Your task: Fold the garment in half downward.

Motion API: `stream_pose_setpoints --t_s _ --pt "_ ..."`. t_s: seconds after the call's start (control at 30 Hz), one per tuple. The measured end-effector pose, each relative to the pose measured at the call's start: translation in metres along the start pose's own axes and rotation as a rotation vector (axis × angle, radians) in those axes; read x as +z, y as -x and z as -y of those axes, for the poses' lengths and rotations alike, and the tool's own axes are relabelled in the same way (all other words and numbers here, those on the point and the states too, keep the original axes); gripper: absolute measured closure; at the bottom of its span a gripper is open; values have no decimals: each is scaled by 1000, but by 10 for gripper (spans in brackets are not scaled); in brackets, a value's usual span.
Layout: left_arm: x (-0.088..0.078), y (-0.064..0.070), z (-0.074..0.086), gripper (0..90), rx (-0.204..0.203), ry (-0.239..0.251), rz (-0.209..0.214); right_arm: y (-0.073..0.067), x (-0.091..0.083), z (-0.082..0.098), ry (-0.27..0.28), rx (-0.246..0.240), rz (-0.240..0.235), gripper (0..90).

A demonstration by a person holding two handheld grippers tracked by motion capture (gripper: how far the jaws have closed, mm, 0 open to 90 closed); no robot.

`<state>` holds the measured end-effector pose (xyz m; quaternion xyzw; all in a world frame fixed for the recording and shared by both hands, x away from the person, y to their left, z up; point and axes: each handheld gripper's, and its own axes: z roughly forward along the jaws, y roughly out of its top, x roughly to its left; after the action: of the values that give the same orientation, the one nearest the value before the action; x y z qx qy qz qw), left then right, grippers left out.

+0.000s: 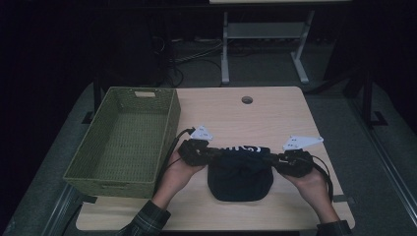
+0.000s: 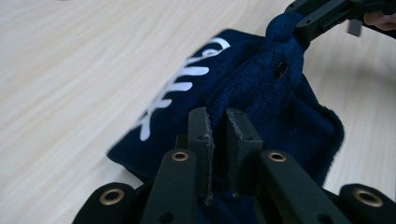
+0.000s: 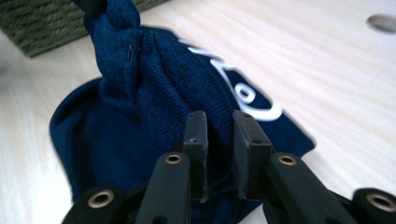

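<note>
The setting is a lab or test workspace. A light wood-grain table with a cable grommet hole stands on grey carpet. Loose cables lie on the floor beside a white desk frame. Surroundings are dark.

Both forearms come in from below, each hand wrapped round a hand-held gripper, the two pointing toward each other.

The left hand holds the left hand-held gripper level, its jaws aimed at the right one; its two black jaws stand nearly together, pinched on a fold of dark blue cloth. The right hand holds the right hand-held gripper the mirrored way, its jaws also nearly together on the cloth's other end. Each carries a grey three-cornered plate on top and trails a cable behind the wrist. Plaid sleeve cuffs show at both wrists.
</note>
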<state>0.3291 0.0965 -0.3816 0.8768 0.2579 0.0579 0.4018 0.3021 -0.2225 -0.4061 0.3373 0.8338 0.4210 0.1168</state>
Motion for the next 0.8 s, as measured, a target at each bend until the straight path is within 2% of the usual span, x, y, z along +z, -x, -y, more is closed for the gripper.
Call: stream_pose_setpoints --t_s 0.03,0.13,0.23,0.47,0.5,0.63,0.8 --pt "1 2 4 806 6 -21 11 -4 0 5 -3 -1 -5 751" --pt "2 5 9 802 1 -26 18 -8 0 11 -12 6 -12 742" --pt "3 12 17 791 19 -55 32 -16 0 21 -29 2 -30 726" --pt "2 25 27 742 27 -75 51 -24 -5 36 -32 20 -48 657" --pt "2 27 29 724 22 -79 54 -26 -6 41 -38 31 -62 642" --pt "1 32 38 717 19 -95 64 -31 -7 48 -50 29 -72 635" --pt "-1 38 50 697 10 -108 71 -39 -8 56 -67 13 -85 625"
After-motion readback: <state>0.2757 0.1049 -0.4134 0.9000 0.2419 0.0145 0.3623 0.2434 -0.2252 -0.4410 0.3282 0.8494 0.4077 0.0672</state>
